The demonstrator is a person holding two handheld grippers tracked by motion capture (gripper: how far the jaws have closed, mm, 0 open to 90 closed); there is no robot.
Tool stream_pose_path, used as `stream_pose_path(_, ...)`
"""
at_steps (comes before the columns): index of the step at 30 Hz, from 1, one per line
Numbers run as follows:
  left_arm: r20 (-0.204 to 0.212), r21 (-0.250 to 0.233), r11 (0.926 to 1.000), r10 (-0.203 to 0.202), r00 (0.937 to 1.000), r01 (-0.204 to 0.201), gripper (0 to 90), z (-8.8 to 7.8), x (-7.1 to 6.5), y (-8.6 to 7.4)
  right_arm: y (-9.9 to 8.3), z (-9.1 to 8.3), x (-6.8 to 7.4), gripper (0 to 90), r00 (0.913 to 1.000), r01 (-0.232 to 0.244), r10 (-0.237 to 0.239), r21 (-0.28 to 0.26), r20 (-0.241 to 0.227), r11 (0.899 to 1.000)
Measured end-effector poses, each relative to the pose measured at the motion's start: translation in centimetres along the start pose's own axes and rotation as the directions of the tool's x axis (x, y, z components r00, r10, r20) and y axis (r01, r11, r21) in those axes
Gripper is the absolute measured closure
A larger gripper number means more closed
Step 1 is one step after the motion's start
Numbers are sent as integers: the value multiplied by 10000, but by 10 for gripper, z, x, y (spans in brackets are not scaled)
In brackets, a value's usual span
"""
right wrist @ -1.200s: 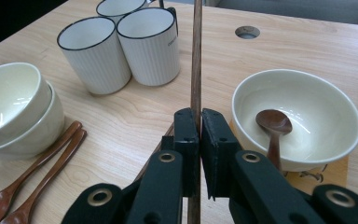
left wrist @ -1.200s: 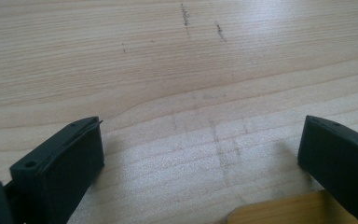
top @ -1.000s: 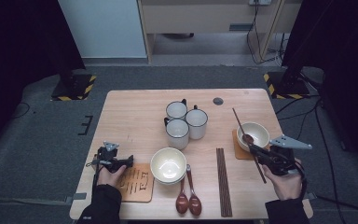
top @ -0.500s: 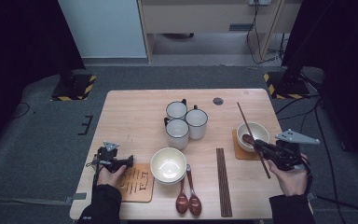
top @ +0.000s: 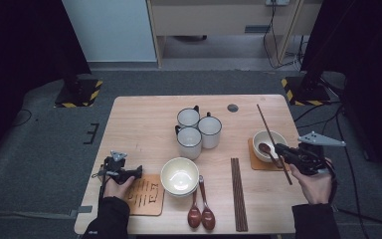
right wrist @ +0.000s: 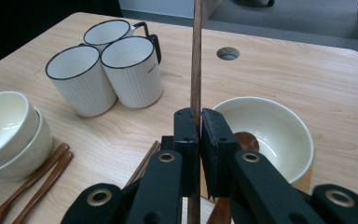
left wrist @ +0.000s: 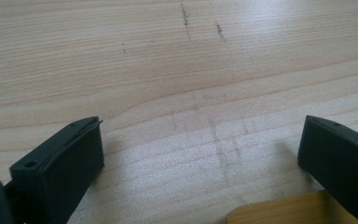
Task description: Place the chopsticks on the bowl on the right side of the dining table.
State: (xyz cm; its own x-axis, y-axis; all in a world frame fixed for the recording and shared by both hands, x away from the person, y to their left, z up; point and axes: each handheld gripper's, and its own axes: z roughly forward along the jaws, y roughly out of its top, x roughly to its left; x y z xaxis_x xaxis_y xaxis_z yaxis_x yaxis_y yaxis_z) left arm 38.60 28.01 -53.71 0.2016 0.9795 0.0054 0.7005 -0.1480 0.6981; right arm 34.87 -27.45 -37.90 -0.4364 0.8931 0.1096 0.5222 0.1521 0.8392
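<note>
Since earlier, the right gripper [top: 282, 149] has carried its clamped chopstick [top: 267, 125] rightward. Its long axis runs from the gripper toward the wooden counter's [top: 144, 124] far edge. The left gripper [top: 132, 172] rests apart.

Not much here that I can actually read. The square wooden coaster [top: 146, 196] by my left hand carries dark cut or printed characters across its top, but from the high view they are too small and blurred for me to make out. One white ribbed enamel mug with a black rim [right wrist: 133, 70] has a tiny line of dark print on its side near the handle; in my right gripper view it is also too small to read.
</note>
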Motion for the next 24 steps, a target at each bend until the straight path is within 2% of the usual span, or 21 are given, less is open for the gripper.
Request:
stream_pose_path(11,0,0,10000,-2,10000,2,0,0,0,0,8,5,-16,851,10000,18,-19,63,68,10000)
stream_pose_path(24,-1,4,10000,2,10000,-2,0,0,0,0,14,19,-37,851,9999,-7,1,346,163,9994)
